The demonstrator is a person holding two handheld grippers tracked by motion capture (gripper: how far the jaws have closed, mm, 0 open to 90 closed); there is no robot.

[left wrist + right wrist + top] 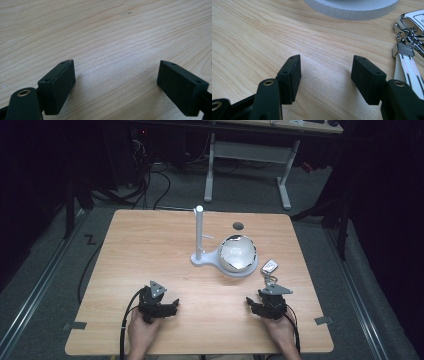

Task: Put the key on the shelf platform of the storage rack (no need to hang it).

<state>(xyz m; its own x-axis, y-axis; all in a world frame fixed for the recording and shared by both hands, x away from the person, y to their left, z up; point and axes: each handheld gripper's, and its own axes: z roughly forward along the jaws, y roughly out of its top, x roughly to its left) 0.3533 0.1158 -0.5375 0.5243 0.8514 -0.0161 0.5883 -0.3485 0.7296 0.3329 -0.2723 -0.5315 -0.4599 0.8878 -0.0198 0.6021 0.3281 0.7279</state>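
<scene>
White bowl (238, 253) beside key fob (269, 266)

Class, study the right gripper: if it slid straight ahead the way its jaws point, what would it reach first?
Probably the round white base of the stand, dead ahead of the right gripper. Its jaws stand open over bare table; the keys lie off to one side, likely just outside the path.

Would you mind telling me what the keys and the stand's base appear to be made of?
The keys: a glossy white plastic fob, probably, joined by shiny metal rings that glint. The stand's base: matte white plastic, likely; its rim shows fine vertical ridges, perhaps printed.
</scene>
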